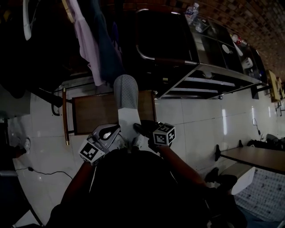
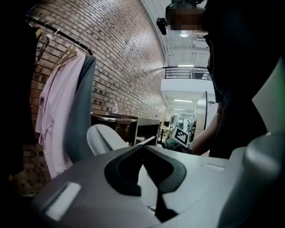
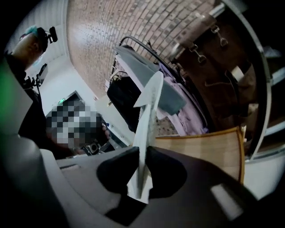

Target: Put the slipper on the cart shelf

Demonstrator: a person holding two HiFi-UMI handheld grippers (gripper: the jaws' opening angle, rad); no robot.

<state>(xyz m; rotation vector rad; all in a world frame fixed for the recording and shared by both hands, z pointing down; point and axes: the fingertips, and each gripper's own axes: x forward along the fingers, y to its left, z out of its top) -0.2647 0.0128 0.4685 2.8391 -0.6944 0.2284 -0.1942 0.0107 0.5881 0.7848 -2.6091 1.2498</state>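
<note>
A slipper with a grey toe point(image 1: 126, 91) and a white sole is held out in front of me, toe pointing away, above a wooden board point(image 1: 95, 111). My left gripper point(image 1: 120, 139) and right gripper point(image 1: 139, 131) both clamp its heel end from either side. In the left gripper view the gripper point(image 2: 143, 151) is shut on the sole's edge, and the slipper's grey toe point(image 2: 103, 139) sticks out beyond. In the right gripper view the gripper point(image 3: 143, 167) is shut on the slipper point(image 3: 149, 111), seen edge-on. The cart point(image 1: 209, 75) with metal shelves stands ahead to the right.
Clothes point(image 1: 89, 40) hang from a rail at the upper left, close to the slipper's toe. A water bottle point(image 1: 192, 12) stands on the cart's top. A cable point(image 1: 40, 171) lies on the white tiled floor at the left. A low bench point(image 1: 254, 156) is at the right.
</note>
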